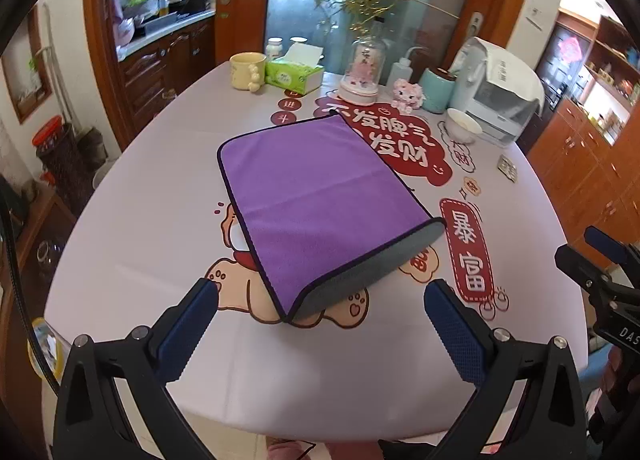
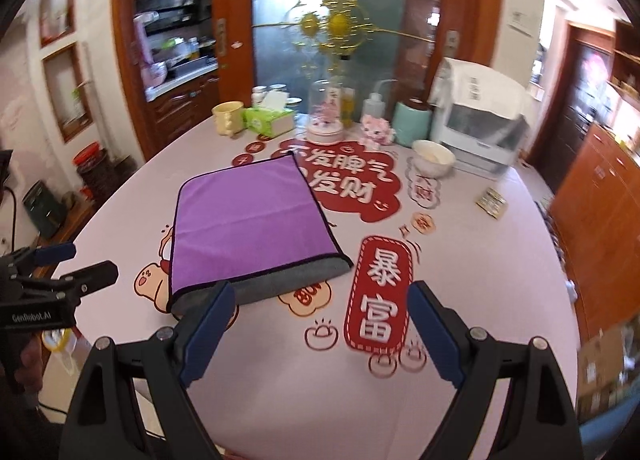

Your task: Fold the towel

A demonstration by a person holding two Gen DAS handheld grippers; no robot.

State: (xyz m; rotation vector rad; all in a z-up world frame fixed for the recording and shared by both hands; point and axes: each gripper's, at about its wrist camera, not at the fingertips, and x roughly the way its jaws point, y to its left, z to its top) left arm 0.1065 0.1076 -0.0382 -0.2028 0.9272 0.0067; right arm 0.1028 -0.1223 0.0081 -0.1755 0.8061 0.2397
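A purple towel with a grey underside and dark edging lies folded flat on the printed table cover. Its folded edge faces me, grey side showing. My left gripper is open and empty, held just short of the towel's near edge. In the right wrist view the towel lies left of centre. My right gripper is open and empty, near the towel's near right corner. The left gripper also shows at the left edge of the right wrist view.
Along the table's far side stand a yellow mug, a green tissue box, a glass dome ornament, a pink figurine, a teal canister, a white appliance and a white bowl. A small packet lies right.
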